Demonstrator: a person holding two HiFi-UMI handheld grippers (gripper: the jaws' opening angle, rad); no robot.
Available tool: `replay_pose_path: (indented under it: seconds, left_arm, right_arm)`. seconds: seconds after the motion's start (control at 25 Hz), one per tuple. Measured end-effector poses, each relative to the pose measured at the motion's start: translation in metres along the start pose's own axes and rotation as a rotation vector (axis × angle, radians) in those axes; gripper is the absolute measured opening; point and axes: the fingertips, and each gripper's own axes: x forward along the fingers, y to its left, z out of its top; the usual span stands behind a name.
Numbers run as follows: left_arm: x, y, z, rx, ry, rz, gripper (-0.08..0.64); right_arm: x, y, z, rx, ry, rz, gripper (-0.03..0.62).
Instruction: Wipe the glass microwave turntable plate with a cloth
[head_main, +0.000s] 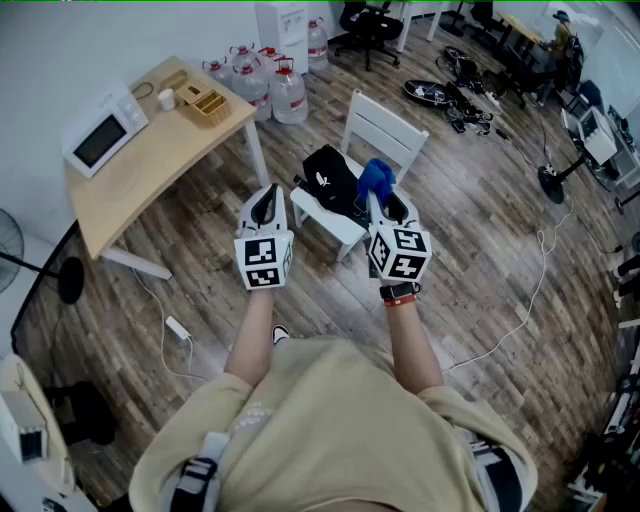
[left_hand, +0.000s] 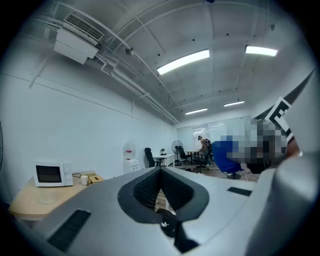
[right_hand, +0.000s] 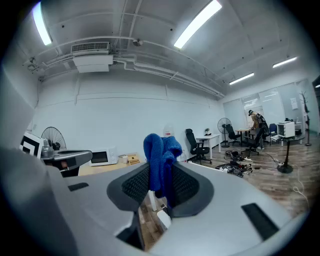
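Your right tool (head_main: 385, 205) pinches a blue cloth (head_main: 376, 178). Your left tool (head_main: 267, 196) is closed and empty. Both are well apart from the desk (head_main: 160, 168) carrying the microwave (head_main: 103, 133).

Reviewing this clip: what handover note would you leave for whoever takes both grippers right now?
Left gripper: jaws together, nothing in them.
Right gripper: shut on the blue cloth, which sticks up above the jaws.
Both are held in the air over the floor, away from the table.
The microwave sits on that table, door apparently closed. The glass plate cannot be made out in any view.
Done: cloth in hand.
Left: reach the plate and wipe it.
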Motion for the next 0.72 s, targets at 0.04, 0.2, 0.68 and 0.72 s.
replay_pose_path:
  seconds: [0.04, 0.2, 0.68, 0.72]
  left_arm:
    - [0.000, 0.007, 0.001, 0.010, -0.003, -0.001, 0.017]
    - [-0.004, 0.049, 0.003, 0.026, -0.016, 0.034, 0.018]
    - [-0.087, 0.235, -0.007, 0.022, 0.016, 0.342, 0.017]
    - [-0.096, 0.251, -0.009, 0.024, 0.018, 0.367, 0.017]
  right_arm:
    - [0.006, 0.006, 0.001, 0.001, 0.000, 0.005, 0.121]
    - [0.033, 0.044, 0.004, 0.001, 0.002, 0.047, 0.123]
    - [0.124, 0.247, -0.008, -0.026, 0.047, 0.358, 0.122]
    - [0.130, 0.267, -0.010, -0.032, 0.049, 0.386, 0.121]
